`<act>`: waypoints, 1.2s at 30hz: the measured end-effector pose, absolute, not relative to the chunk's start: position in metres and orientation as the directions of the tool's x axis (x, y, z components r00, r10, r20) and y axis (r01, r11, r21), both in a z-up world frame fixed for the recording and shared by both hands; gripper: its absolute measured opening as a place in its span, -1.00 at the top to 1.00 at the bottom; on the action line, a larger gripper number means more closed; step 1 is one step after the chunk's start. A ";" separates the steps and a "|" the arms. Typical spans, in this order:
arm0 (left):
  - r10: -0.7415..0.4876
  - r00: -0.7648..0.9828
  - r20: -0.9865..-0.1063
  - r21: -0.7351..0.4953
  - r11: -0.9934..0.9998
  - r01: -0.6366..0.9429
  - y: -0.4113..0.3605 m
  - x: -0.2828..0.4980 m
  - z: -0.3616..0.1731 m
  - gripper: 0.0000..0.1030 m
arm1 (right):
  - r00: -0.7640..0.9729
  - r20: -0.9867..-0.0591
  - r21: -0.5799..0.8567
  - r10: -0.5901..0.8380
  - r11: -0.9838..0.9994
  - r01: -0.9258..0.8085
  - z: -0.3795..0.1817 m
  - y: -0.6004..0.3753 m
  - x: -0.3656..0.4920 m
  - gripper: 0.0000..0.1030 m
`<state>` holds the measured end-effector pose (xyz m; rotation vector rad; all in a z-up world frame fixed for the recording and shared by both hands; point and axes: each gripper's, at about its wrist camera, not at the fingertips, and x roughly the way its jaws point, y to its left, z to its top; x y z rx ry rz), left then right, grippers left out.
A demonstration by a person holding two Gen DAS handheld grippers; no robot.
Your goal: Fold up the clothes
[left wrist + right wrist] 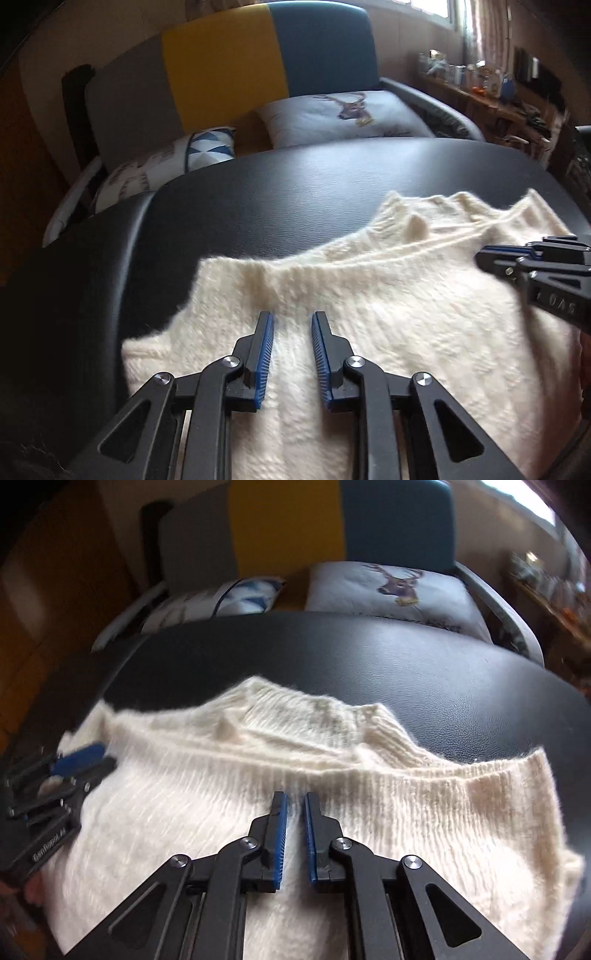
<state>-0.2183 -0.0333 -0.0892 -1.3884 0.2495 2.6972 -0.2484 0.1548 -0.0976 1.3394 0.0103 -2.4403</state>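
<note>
A cream knitted sweater (pixel 399 317) (pixel 177 797) lies folded over on a black leather-look table (pixel 280 192) (pixel 351 657), its ribbed edge running across the middle of both views. My left gripper (pixel 291 316) is low over the sweater's left part, just short of that ribbed edge, with its jaws apart and no fabric pinched between them. Over the right part my right gripper (pixel 294 796) stands open with a narrower gap, also holding nothing. Each gripper shows in the other's view: the right gripper (pixel 491 258) at the right edge, the left gripper (pixel 92 757) at the left edge.
Behind the table stands a sofa (pixel 221 70) with grey, yellow and blue back panels. On it lie a deer-print cushion (pixel 343 114) (pixel 391 587) and a blue triangle-pattern cushion (pixel 210 146). A cluttered shelf (pixel 491 88) runs along the far right under a window.
</note>
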 end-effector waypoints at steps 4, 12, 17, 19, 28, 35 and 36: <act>0.025 -0.595 -0.803 0.078 -0.986 -0.147 -0.040 -0.213 -0.082 0.57 | -0.509 -0.790 0.209 -0.341 -0.931 0.300 -0.089 0.165 -0.240 0.80; -0.014 -0.639 -0.769 0.148 -0.976 -0.157 -0.051 -0.187 -0.083 0.57 | -0.571 -0.792 0.143 -0.215 -0.975 0.169 -0.083 0.245 -0.220 0.75; -0.024 -0.655 -0.756 0.154 -0.978 -0.143 -0.051 -0.182 -0.087 0.57 | -0.555 -0.810 0.176 -0.191 -0.981 0.080 -0.102 0.287 -0.227 0.77; -0.016 -0.652 -0.758 0.142 -0.980 -0.140 -0.053 -0.179 -0.087 0.57 | -0.567 -0.802 0.182 -0.189 -0.981 0.070 -0.103 0.292 -0.221 0.77; 0.073 -0.647 -0.759 0.046 -0.985 -0.166 -0.048 -0.114 -0.075 0.57 | -0.584 -0.784 0.222 -0.209 -0.974 0.051 -0.089 0.310 -0.156 0.64; -0.008 -0.616 -0.788 0.100 -0.988 -0.115 -0.046 -0.149 -0.077 0.57 | -0.561 -0.799 0.228 -0.218 -0.972 0.054 -0.085 0.311 -0.181 0.55; -0.021 -0.608 -0.793 0.112 -0.987 -0.112 -0.045 -0.154 -0.080 0.57 | -0.549 -0.815 0.192 -0.185 -0.980 0.045 -0.089 0.309 -0.189 0.58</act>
